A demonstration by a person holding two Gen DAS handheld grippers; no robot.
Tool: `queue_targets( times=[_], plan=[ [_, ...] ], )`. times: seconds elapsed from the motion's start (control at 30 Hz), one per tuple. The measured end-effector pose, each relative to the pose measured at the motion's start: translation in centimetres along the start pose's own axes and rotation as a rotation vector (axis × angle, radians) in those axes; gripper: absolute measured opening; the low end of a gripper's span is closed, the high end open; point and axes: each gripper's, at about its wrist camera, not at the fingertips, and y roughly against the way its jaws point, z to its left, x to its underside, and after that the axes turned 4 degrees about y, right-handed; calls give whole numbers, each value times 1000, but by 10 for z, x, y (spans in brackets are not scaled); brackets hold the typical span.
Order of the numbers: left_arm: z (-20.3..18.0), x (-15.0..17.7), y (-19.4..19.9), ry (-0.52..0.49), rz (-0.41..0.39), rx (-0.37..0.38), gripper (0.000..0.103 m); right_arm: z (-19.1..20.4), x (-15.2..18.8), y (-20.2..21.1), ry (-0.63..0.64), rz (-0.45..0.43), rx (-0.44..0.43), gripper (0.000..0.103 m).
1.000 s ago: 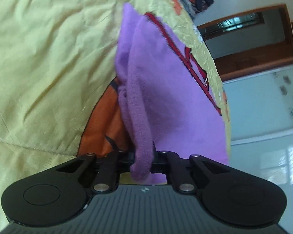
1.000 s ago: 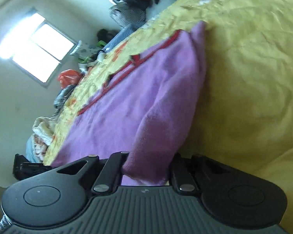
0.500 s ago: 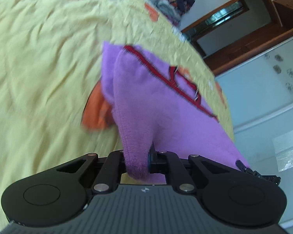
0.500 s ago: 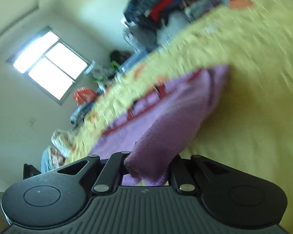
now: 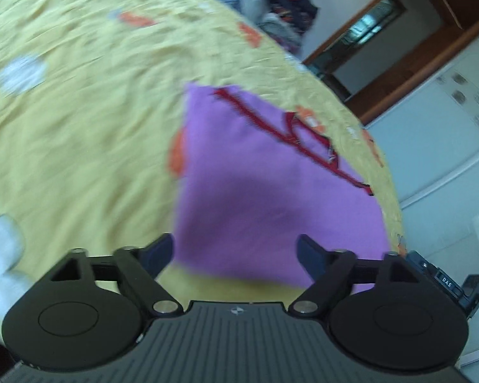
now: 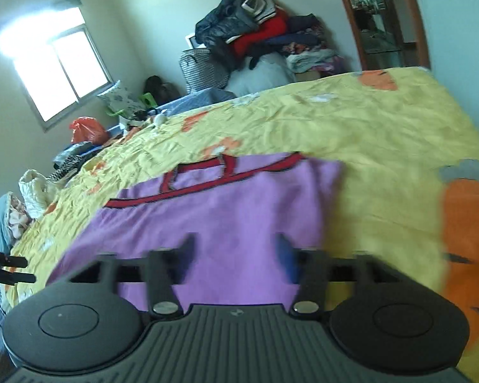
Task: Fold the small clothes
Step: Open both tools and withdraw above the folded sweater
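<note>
A small purple fleece garment [image 5: 271,185] with red trim lies flat on the yellow bedsheet [image 5: 79,111]. It also shows in the right wrist view [image 6: 226,210]. My left gripper [image 5: 236,250] is open and empty, above the garment's near edge. My right gripper [image 6: 236,249] is open and empty, above the garment's near right part. Neither gripper touches the cloth. Both views are motion-blurred.
A pile of clothes and bags [image 6: 255,41] sits beyond the bed's far edge. More bundles [image 6: 35,191] lie along the left side under a window [image 6: 57,70]. A wooden door frame [image 6: 383,16] and a white wardrobe [image 5: 447,134] stand nearby. The sheet has orange flower prints [image 6: 469,223].
Both grippers opened and let go of the purple garment, which dropped flat onto the sheet. Both grippers pulled back and up from it.
</note>
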Motion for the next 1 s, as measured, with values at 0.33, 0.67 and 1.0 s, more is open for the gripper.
queue_targets(
  times=[0.33, 0.67, 1.0],
  plan=[
    [-72, 9, -134, -281, -170, -407, 103, 26, 2, -105, 144, 64, 136, 78],
    [-65, 37, -118, -307, -181, -431, 103, 8, 19, -71, 266, 93, 339, 79],
    [-65, 38, -116, -315, -172, -425, 103, 45, 30, -97, 363, 113, 344, 103]
  ],
)
